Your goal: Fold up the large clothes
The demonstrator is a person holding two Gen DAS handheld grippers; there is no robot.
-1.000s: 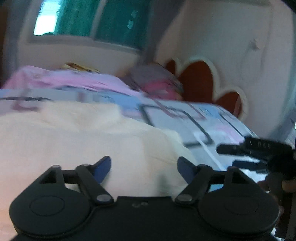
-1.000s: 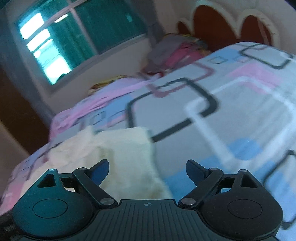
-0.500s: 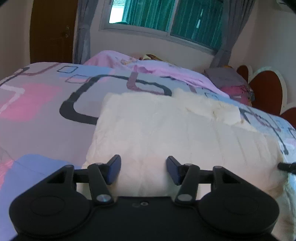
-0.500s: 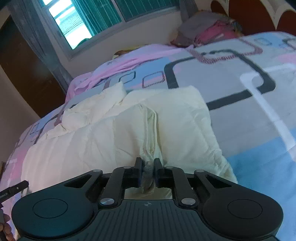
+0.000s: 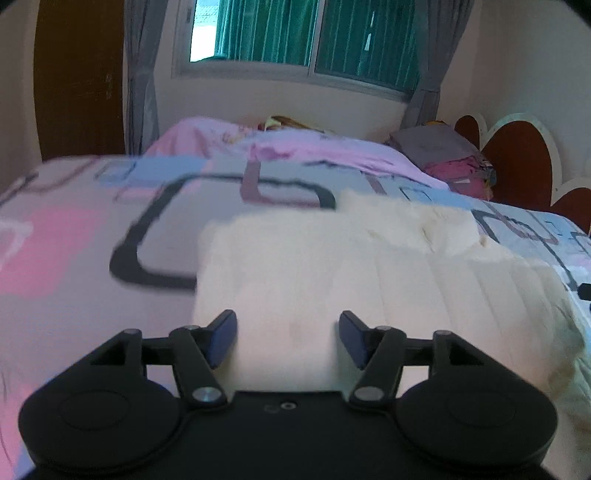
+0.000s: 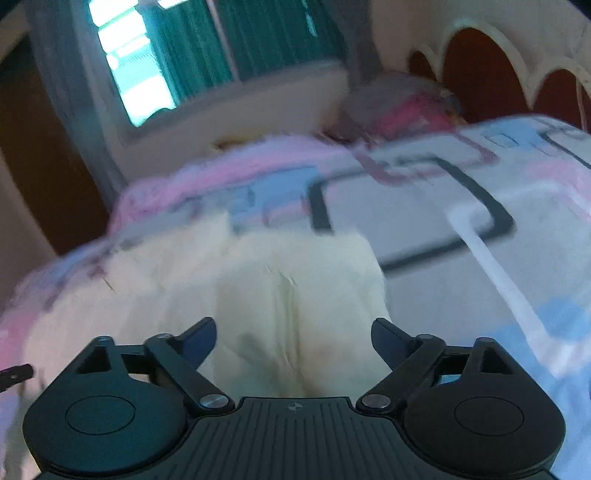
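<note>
A cream-coloured folded garment (image 5: 369, 280) lies on the patterned bed sheet (image 5: 66, 236). My left gripper (image 5: 287, 338) hovers over the garment's near edge, its jaws opening, cloth showing between the blue pads without being pressed. In the right wrist view the same garment (image 6: 280, 280) fills the lower middle. My right gripper (image 6: 293, 339) stands over its near right part with jaws opening wide and nothing pinched. A creased ridge runs up the cloth ahead of it. A tip of the other gripper (image 6: 14, 373) shows at the left edge.
A pink blanket (image 5: 295, 147) lies bunched along the bed's far side. A pile of grey and pink clothes (image 5: 450, 158) sits by the red and white headboard (image 5: 517, 158). A window with green blinds (image 5: 295, 33) and a brown door (image 5: 77, 74) are behind.
The right gripper was shut on a ridge of the cream cloth half a second ago and has let go. The left gripper swung left a second ago and now stands slightly wider.
</note>
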